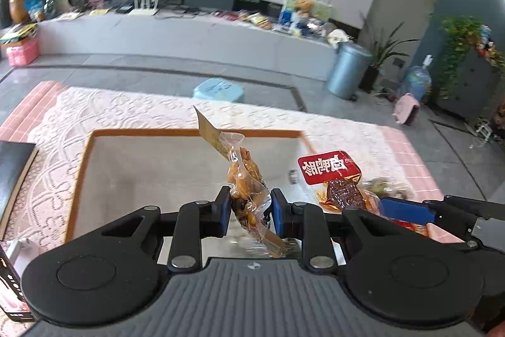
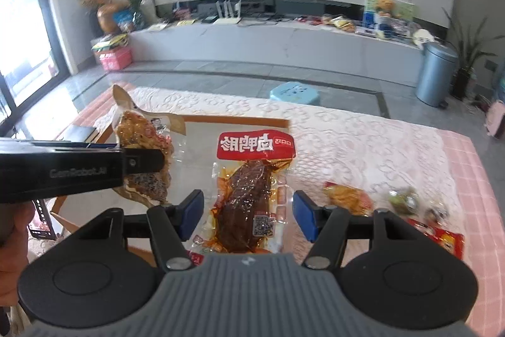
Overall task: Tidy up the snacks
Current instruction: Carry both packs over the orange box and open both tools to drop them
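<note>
My left gripper (image 1: 249,207) is shut on a clear vacuum pack of yellow-brown snack (image 1: 244,176), which it holds edge-on above the wooden-rimmed tray (image 1: 189,133). In the right wrist view this pack (image 2: 142,131) hangs at the left, at the tip of the left gripper (image 2: 148,161). My right gripper (image 2: 247,218) holds a red-labelled pack of dark meat (image 2: 249,195) between its blue pads, raised over the tray's (image 2: 236,119) right part. From the left wrist view that pack (image 1: 331,172) stands upright beside a blue pad of the right gripper (image 1: 404,209).
The tray lies on a pink lace tablecloth (image 2: 363,141). Loose snacks lie to its right: a yellow-red pack (image 2: 344,198), small green wrapped pieces (image 2: 404,198) and a red pack (image 2: 442,239). A black box (image 1: 12,166) is left of the tray. A blue stool (image 2: 293,92) stands beyond the table.
</note>
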